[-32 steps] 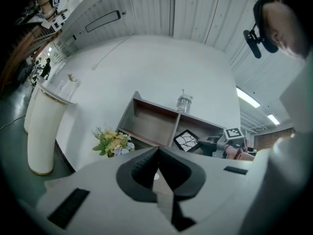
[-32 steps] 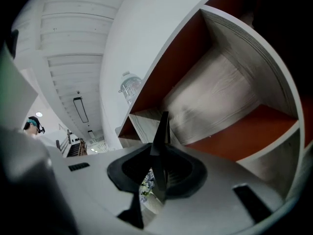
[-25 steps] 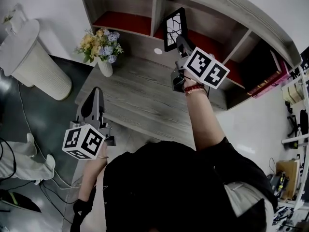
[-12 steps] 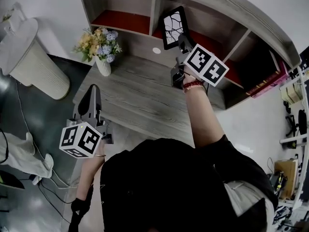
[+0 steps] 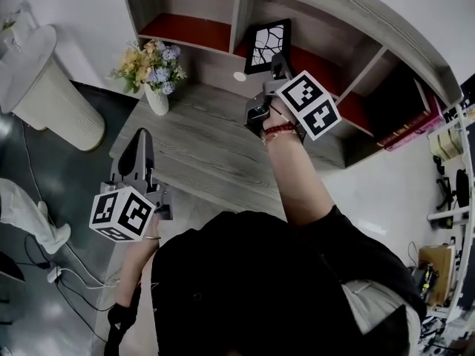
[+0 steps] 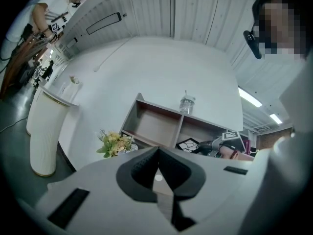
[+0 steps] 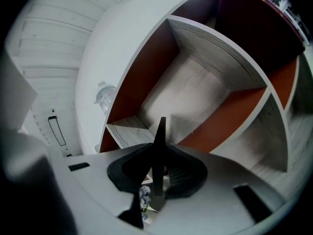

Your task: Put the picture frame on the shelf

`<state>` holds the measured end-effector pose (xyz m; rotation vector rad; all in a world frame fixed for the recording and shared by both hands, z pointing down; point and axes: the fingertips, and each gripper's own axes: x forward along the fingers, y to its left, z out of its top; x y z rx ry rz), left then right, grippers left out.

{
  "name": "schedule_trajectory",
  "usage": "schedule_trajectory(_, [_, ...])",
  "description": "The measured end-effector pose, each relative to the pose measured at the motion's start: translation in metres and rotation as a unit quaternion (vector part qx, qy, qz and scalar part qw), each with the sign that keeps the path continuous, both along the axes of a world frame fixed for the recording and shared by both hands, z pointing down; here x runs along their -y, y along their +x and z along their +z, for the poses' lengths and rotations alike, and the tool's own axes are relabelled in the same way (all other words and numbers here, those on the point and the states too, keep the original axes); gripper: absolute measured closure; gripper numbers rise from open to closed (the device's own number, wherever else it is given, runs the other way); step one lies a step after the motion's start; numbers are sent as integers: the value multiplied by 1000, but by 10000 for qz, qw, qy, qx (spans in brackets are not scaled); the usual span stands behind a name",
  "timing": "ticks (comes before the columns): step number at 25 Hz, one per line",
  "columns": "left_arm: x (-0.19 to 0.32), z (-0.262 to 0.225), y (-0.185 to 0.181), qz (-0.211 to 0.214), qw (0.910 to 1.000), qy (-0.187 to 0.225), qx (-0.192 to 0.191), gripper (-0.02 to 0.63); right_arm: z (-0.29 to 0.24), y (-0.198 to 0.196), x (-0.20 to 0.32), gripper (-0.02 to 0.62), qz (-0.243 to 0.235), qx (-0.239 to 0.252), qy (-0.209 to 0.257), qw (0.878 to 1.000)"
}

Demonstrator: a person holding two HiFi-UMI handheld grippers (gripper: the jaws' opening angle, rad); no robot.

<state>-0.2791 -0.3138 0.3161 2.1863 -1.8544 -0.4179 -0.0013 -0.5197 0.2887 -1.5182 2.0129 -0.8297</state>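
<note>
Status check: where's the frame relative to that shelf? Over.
Right gripper shut on picture frame, at middle compartment of shelf. Left gripper shut, empty, low. Flower vase well aside.

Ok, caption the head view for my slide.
Right tongs hold the picture frame upright before the shelf.

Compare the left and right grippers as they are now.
The right gripper is clamped on the picture frame, which shows edge-on between its jaws. The left gripper is shut and empty. The right gripper is raised at the shelf, while the left gripper sits low by the desk's near edge. Both point toward the shelf.
</note>
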Motion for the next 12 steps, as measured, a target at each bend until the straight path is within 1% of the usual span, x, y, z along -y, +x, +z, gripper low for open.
schedule_trajectory(8, [-10, 3, -17, -235, 9997, -48, 10, 595, 5, -4, 9, 522, 277, 442, -59, 9986])
schedule_trajectory(12, [-14, 5, -27, -368, 9993, -78, 7, 595, 5, -8, 14, 522, 355, 564, -39, 9978])
